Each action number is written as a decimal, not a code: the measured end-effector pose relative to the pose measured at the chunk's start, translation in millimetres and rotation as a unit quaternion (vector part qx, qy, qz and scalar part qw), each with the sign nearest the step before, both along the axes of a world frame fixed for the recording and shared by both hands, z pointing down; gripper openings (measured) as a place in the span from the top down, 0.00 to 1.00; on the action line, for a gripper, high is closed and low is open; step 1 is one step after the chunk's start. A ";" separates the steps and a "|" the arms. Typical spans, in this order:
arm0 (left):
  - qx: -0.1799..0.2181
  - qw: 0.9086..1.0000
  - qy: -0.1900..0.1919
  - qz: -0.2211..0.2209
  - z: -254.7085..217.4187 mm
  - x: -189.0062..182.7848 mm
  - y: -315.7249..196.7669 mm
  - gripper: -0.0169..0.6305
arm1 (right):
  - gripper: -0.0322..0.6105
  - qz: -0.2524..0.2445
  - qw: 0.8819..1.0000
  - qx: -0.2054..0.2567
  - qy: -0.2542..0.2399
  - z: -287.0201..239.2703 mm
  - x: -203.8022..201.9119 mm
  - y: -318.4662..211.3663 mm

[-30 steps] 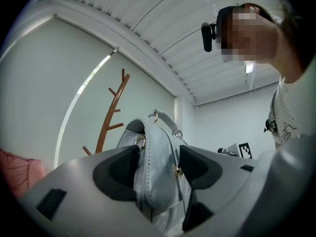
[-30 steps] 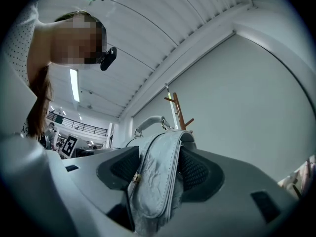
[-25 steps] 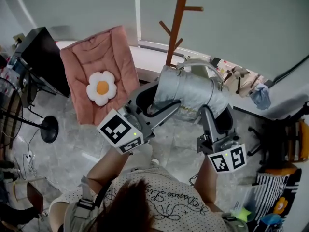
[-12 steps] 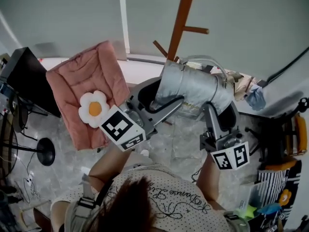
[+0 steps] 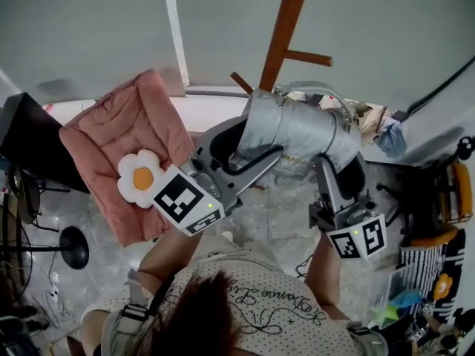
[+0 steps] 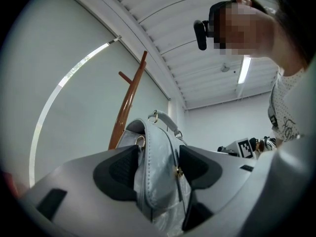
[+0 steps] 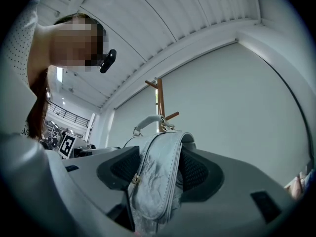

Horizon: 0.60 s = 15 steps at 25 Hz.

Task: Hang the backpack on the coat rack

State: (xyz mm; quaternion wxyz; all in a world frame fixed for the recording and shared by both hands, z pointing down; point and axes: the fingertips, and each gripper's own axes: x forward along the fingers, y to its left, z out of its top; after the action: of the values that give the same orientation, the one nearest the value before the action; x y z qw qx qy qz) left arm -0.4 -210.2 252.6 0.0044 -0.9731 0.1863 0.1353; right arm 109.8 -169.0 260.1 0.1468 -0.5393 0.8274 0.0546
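Closer to the coat rack (image 5: 286,28) than a second ago, the backpack (image 5: 297,128) and both grippers now sit right under its brown pole in the head view, and the pink cushion (image 5: 122,154) with its white flower has slid toward the left edge.

The coat rack stands against the pale wall, with short pegs angling off the pole above the bag. The silver-grey backpack is held in the air in front of the pole, below the pegs and hung on none of them; whether it touches the pole cannot be told.

The left hand-held gripper (image 6: 158,169) is clamped on one side of the backpack, with the crinkled fabric and a stitched strap pinched between its dark pads. The right hand-held gripper (image 7: 158,169) is clamped on the opposite side in the same way.

The bag's top handle (image 5: 315,91) arches up free, nearest the pole, with small gold rings at its ends.
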 end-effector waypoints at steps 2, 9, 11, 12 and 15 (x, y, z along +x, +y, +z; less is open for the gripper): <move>-0.005 1.000 0.000 -0.002 2.4 4.9 -4.0 0.59 | 0.55 -0.002 1.000 -0.003 0.000 2.0 5.3 -4.2; 0.000 1.000 -0.005 -0.028 -9.5 30.9 -15.8 0.59 | 0.55 -0.035 0.999 0.005 -0.008 -6.4 34.8 -22.1; 0.003 0.999 -0.006 -0.037 -13.0 40.1 -18.4 0.59 | 0.55 -0.044 0.999 0.013 -0.009 -9.9 45.0 -27.4; 0.003 0.999 -0.005 -0.043 -14.1 43.2 -20.6 0.59 | 0.55 -0.050 0.999 0.015 -0.009 -11.1 48.6 -30.9; -0.003 0.998 -0.004 -0.064 -14.6 44.7 -26.8 0.59 | 0.55 -0.070 0.997 0.014 -0.007 -11.4 51.1 -41.0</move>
State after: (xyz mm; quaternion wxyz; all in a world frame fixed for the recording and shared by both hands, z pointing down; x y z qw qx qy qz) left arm 44.3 -237.0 237.9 0.0106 -0.9597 0.2486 0.1305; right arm 161.0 -210.1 248.6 0.1640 -0.4788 0.8609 0.0521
